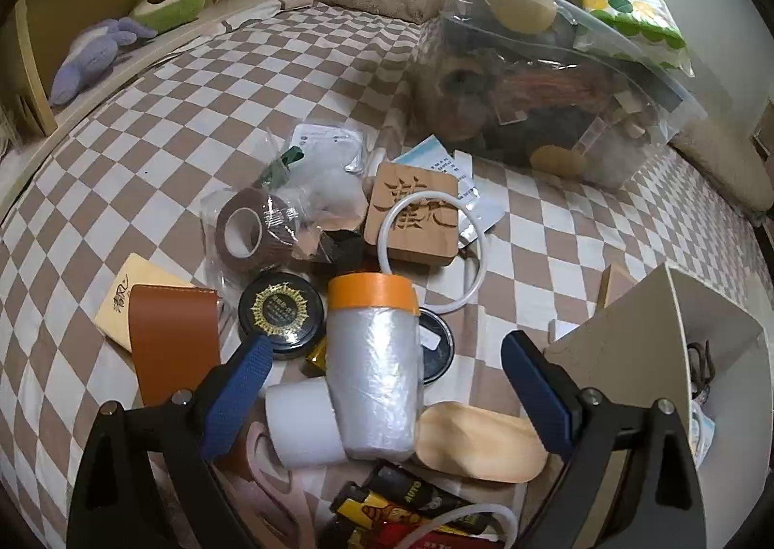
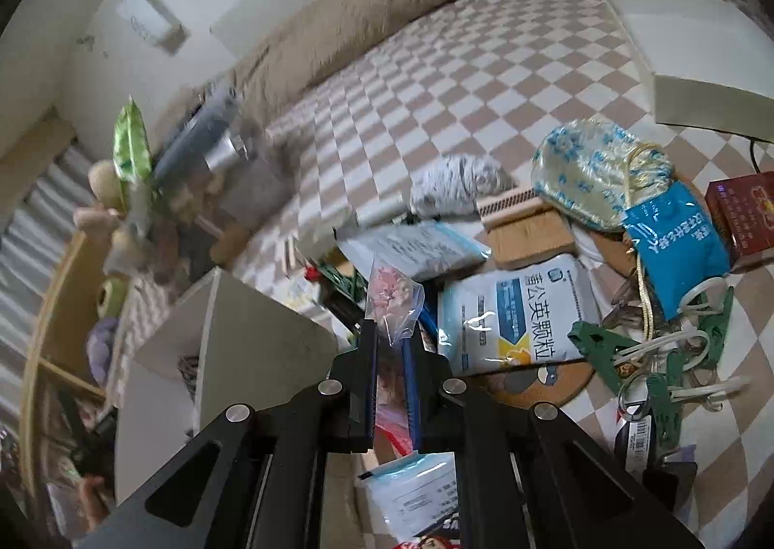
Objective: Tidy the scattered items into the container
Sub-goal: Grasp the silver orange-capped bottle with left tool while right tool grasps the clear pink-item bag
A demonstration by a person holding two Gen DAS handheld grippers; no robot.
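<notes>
The right claw (image 2: 389,336) is pinched tight on a small clear plastic bag (image 2: 393,295) with pink bits inside — crinkled, standing up from the tips. The open grey-white container (image 2: 271,331) sits just left of it. The left claw (image 1: 382,365) gapes wide, empty, over an orange-topped roll of plastic film (image 1: 372,370) on the checked bed (image 1: 290,80).

The left gripper (image 1: 387,360) stands wide open above a roll of clear plastic film with an orange tape end (image 1: 375,365). Its blue pads (image 1: 239,396) do not touch the roll. Beside the roll lies a round black lid with a gold seal (image 1: 280,312). A grey cardboard box (image 1: 677,346) stands at the right.
</notes>
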